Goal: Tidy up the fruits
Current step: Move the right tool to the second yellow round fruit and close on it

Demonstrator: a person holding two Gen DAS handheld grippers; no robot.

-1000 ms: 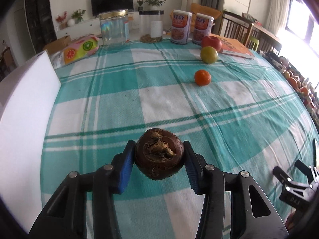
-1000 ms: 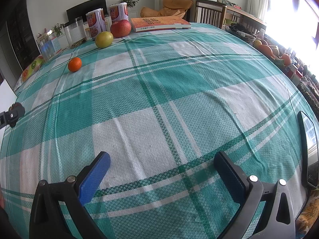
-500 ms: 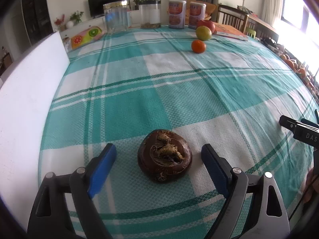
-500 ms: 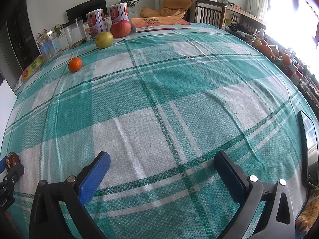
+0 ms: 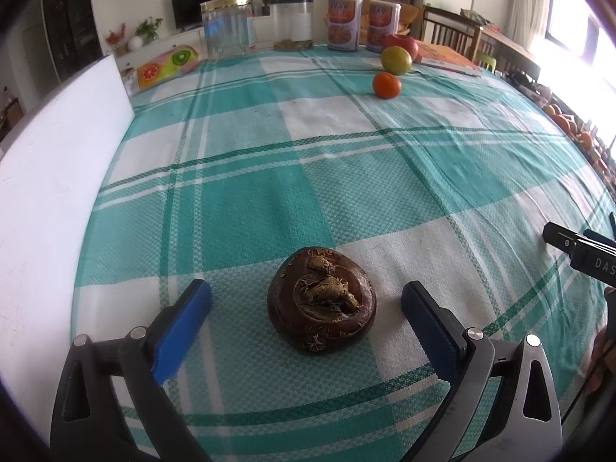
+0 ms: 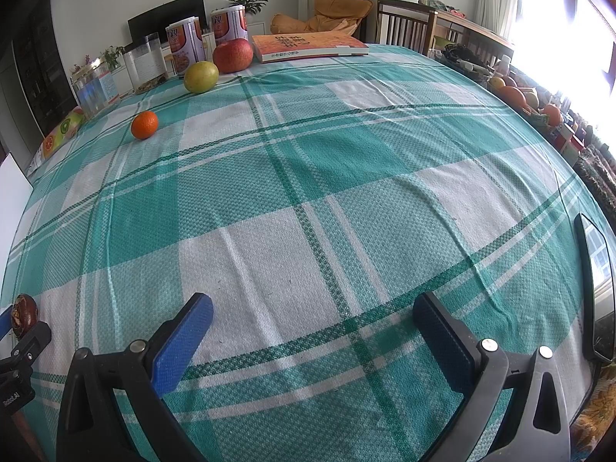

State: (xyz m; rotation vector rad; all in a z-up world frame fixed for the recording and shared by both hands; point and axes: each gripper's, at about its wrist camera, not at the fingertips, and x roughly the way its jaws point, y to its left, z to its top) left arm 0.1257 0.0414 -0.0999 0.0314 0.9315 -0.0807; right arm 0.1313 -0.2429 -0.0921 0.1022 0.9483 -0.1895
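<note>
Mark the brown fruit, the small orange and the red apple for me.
brown fruit (image 5: 321, 300), left wrist view, top face.
small orange (image 5: 386, 84), left wrist view, front skin.
red apple (image 6: 233, 55), right wrist view, front side.

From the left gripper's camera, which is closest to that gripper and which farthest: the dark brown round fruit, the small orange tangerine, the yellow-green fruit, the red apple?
1. Dark brown round fruit: on the cloth between the open left gripper fingers.
2. Small orange tangerine: far, right of centre.
3. Yellow-green fruit: just behind it.
4. Red apple: farthest, beside the orange book.
</note>
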